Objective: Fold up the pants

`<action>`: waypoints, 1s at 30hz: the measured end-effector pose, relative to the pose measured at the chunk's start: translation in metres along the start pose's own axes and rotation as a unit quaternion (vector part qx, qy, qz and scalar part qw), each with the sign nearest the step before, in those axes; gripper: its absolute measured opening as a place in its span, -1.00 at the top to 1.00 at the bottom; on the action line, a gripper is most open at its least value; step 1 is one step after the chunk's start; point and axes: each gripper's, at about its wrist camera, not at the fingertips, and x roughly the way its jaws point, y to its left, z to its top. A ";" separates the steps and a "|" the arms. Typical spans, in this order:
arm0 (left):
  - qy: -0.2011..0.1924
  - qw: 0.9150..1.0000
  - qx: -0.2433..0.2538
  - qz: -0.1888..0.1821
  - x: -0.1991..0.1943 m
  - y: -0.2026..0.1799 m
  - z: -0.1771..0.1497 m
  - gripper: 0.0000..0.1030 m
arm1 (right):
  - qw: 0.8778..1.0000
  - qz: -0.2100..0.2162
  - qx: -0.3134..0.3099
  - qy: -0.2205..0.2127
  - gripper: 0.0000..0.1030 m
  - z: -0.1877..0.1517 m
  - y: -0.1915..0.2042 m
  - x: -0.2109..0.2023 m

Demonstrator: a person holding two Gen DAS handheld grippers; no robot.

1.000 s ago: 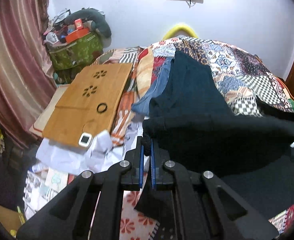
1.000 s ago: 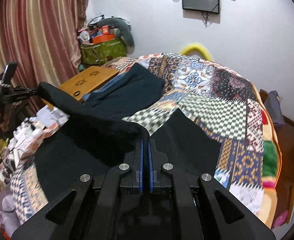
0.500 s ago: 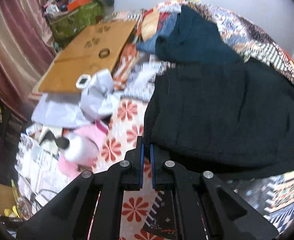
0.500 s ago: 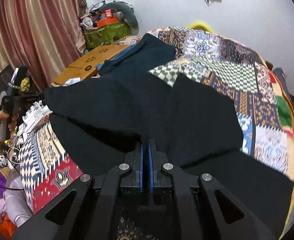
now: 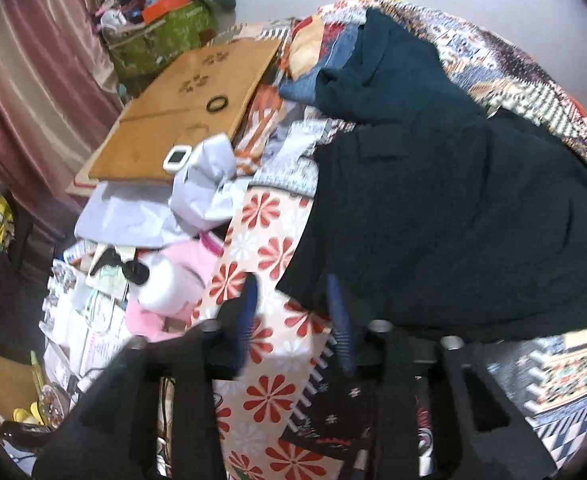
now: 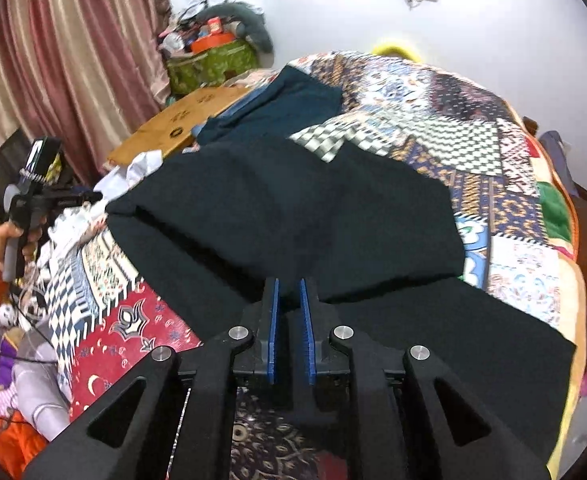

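1. The left gripper has its jaws wide apart with nothing between them. The near corner of the black pants lies just ahead of the gap, free of both blue pads.

2. The right gripper has its jaws slightly apart, the two blue pads parallel with a narrow gap. The folded edge of the pants lies right at the tips; whether cloth is still between the pads cannot be told, though nothing is visibly pinched.

3. Taking the pants as the landmark: they lie flat on the patchwork quilt, doubled over. The folded body spreads ahead of the right gripper, and a lower layer runs out to the right of it — toward the quilt's near right edge.

4. Judged from the right wrist view, the long axis of the folded piece runs roughly across, from the left gripper's side to the right gripper's. The left gripper sits at the pants' far left corner; the right is at the middle of the near edge, so each is nearest its own end for a further fold.

5. Beyond the pants lies a dark teal garment, touching or overlapping their far edge. To their left is a wooden lap board.

6. The left wrist view shows the pants' left edge and the clutter beside it, but not the lower layer. The right wrist view shows the whole outline — and the person's hand on the left tool.
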 end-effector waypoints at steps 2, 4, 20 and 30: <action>-0.012 1.000 0.001 -0.004 -0.009 -0.005 0.009 -0.28 | 1.000 -0.006 0.020 -0.010 0.43 0.006 -0.011 -0.007; -0.024 1.000 0.001 -0.013 -0.015 -0.012 0.019 -0.44 | 0.999 -0.014 0.038 -0.025 0.09 0.016 -0.023 -0.013; -0.052 0.997 0.033 -0.052 0.000 -0.084 0.102 -0.85 | 0.998 -0.024 0.049 0.013 -0.55 0.103 -0.056 0.073; -0.027 0.996 0.074 -0.044 0.046 -0.115 0.117 -0.85 | 0.992 -0.005 0.067 0.105 -0.52 0.140 -0.069 0.180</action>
